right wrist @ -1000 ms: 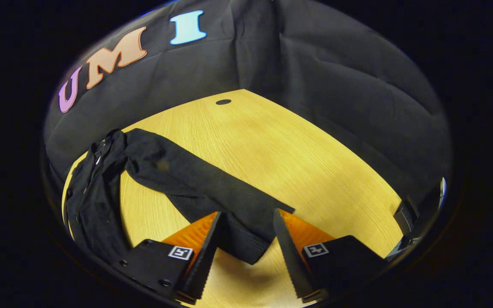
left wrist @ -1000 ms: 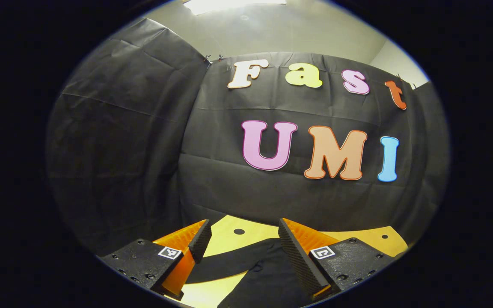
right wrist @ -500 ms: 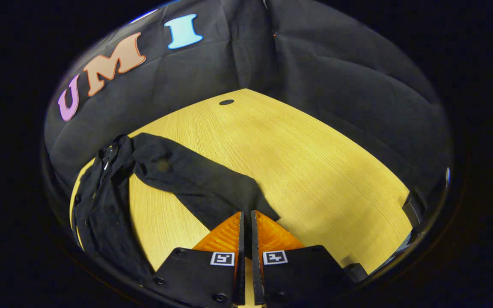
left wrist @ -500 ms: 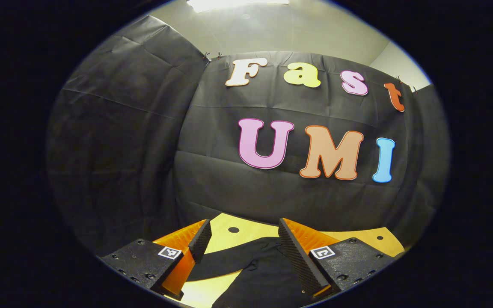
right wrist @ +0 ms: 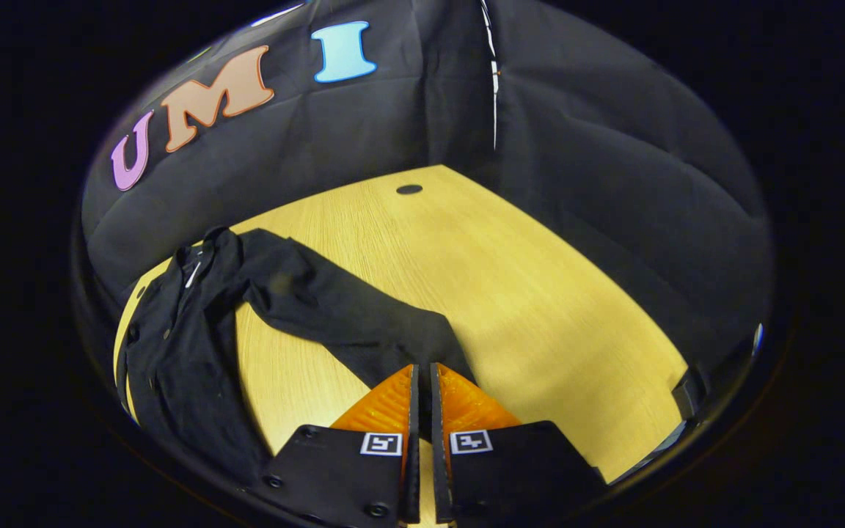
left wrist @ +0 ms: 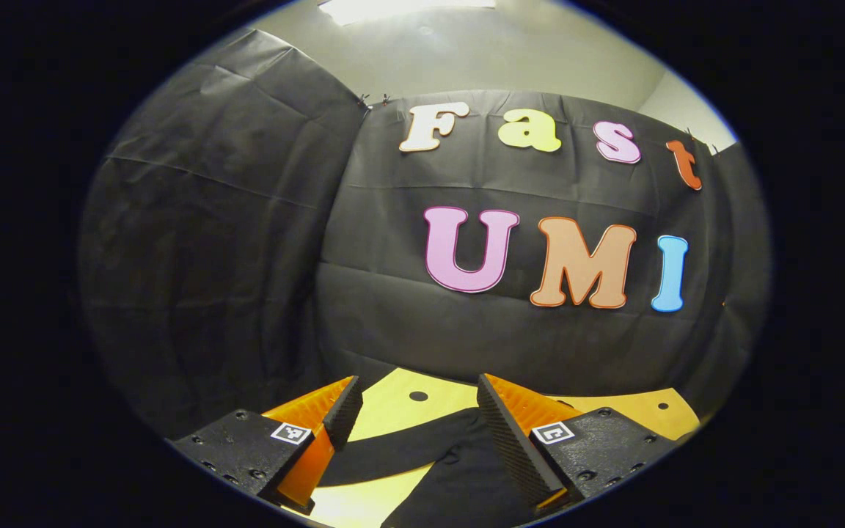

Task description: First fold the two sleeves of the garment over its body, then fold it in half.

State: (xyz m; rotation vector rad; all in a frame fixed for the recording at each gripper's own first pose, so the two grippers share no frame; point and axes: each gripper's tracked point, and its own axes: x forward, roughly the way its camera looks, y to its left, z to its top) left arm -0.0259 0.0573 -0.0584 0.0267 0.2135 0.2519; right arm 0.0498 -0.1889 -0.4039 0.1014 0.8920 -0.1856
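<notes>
I'm looking into a recording booth, prob. a lab setup, not a home. Black cloth (left wrist: 210, 242) hangs as walls on all sides, creased, clipped at the top w/ small clips (left wrist: 375, 99). Above it I see a plain pale wall (left wrist: 503, 59) and a ceiling light (left wrist: 393, 7). The only furniture is a light wooden table (right wrist: 466, 257) w/ a round cable hole (right wrist: 408, 189).

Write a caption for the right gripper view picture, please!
Right tongs shut on the black shirt's sleeve end on the table.
</notes>
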